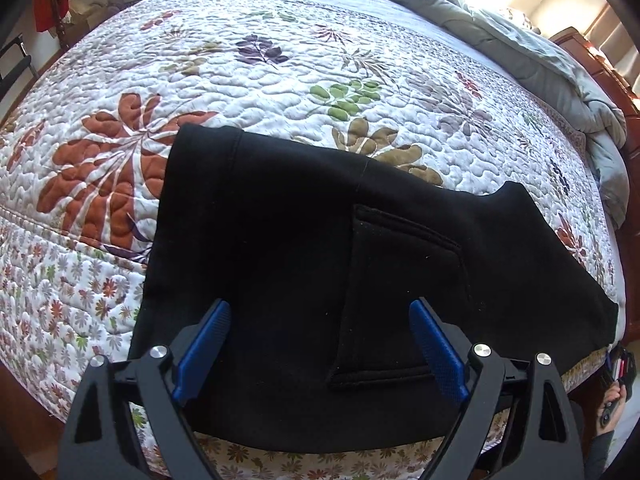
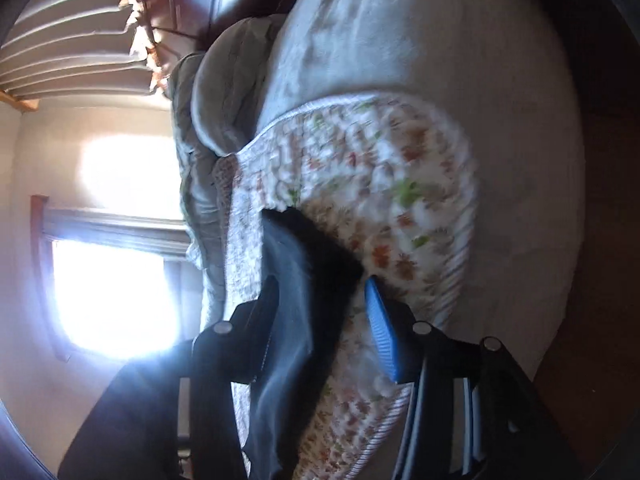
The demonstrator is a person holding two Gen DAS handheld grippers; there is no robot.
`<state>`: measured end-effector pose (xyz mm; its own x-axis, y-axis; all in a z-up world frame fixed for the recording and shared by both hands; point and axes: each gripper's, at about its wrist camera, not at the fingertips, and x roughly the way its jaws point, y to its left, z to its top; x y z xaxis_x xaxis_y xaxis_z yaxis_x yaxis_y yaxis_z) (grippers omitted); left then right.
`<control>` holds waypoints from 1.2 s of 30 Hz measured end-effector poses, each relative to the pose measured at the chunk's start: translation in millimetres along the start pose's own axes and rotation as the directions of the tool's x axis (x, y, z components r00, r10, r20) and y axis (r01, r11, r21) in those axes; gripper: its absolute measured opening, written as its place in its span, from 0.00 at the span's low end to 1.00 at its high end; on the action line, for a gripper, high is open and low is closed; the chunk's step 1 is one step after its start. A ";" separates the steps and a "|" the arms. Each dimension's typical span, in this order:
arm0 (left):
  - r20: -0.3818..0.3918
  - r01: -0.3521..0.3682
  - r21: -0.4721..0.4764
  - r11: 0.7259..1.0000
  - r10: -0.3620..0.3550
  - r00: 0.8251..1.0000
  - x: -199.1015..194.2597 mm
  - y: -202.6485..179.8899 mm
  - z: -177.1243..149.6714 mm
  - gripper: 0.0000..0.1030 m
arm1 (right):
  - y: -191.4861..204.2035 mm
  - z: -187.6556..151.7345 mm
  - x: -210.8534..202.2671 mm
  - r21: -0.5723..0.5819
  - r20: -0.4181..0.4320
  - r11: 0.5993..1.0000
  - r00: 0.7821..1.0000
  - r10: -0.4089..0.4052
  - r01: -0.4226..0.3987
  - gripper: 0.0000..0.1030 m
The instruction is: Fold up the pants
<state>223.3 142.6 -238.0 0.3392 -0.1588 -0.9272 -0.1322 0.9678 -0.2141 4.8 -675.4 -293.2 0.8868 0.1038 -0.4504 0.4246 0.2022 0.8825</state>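
The black pants [image 1: 304, 248] lie folded on the floral quilt [image 1: 248, 72] near the bed's front edge, back pocket [image 1: 396, 292] facing up. My left gripper [image 1: 320, 320] hovers over the pants' near edge, open and empty, blue pads [image 1: 204, 344] spread wide. In the right wrist view the camera is rolled sideways. My right gripper [image 2: 320, 300] is open, its fingers on either side of a corner of the black pants [image 2: 304, 280] at the quilt's edge [image 2: 400, 220]. The view is blurred.
A grey duvet [image 1: 500, 20] is bunched along the far side of the bed. A dark wooden bed frame [image 1: 632, 240] runs along the right. A bright window [image 2: 108, 300] and curtains [image 2: 68, 48] show in the right wrist view.
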 end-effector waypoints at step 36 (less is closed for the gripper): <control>-0.028 0.013 -0.027 1.000 -0.014 1.000 8.3 9.8 0.7 0.88 | -4.7 29.7 16.5 -0.024 -0.031 0.995 0.995 0.091 -0.092 0.40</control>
<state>225.5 150.9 -247.6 0.3152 -0.1776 -0.9323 -0.1526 0.9601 -0.2345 22.8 -703.6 -300.7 0.9157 0.1518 -0.3720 0.3368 0.2150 0.9167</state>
